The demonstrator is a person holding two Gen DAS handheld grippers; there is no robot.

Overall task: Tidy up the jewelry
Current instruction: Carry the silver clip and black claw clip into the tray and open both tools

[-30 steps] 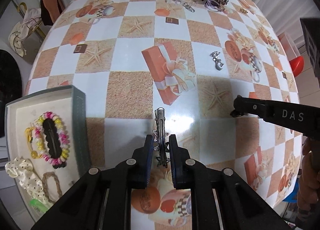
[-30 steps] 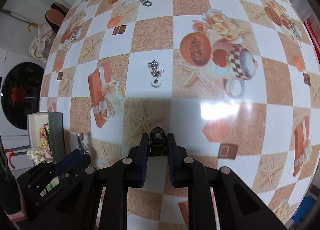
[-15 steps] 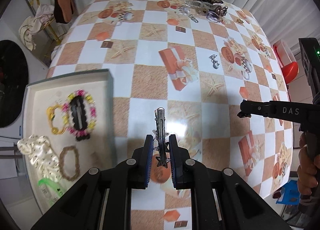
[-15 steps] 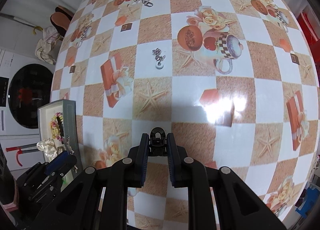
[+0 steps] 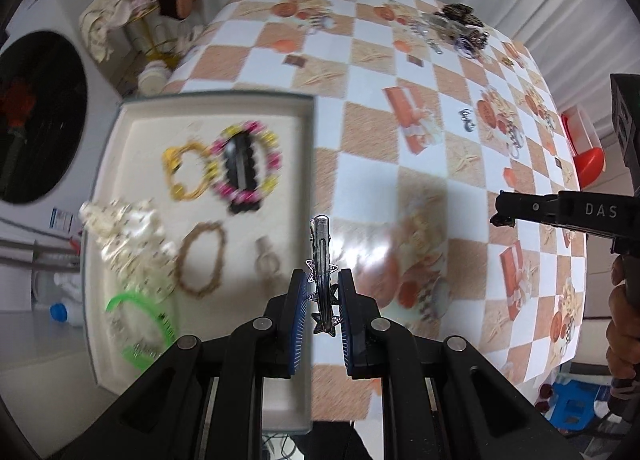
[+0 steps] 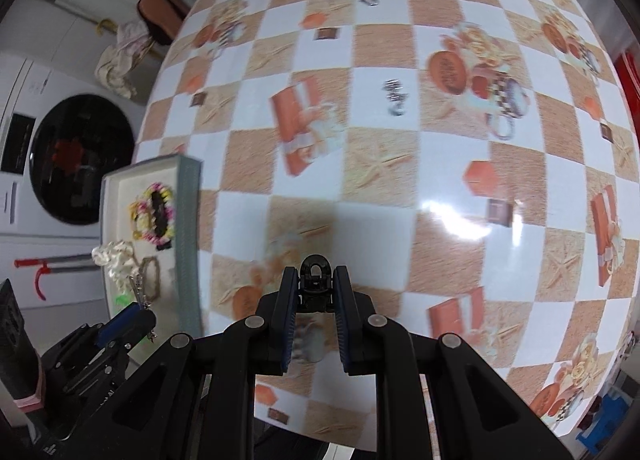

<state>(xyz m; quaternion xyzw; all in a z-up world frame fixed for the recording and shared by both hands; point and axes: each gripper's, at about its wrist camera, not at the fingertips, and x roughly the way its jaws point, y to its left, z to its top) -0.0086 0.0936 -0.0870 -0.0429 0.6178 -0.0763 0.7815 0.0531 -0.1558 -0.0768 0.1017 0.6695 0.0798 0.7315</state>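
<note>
Checkered table [image 5: 360, 188] mostly bare mid-surface; small charm [image 5: 466, 120] alone there. Jewelry pile [image 5: 460, 26] crowds far edge. Tray [image 5: 310, 164], raised rim, fills near-left corner.

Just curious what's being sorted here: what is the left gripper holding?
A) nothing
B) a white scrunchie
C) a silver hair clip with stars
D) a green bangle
C: the left gripper is clamped on a silver hair clip with stars, carried beside the tray.

Two hand-held grippers: left [image 5: 322, 304], right [image 6: 316, 296]. One tray [image 5: 120, 132]. One silver hair clip [image 5: 322, 256]. One small black clip [image 6: 316, 280]. One loose charm [image 5: 466, 120]. One jewelry heap [image 5: 456, 30].
</note>
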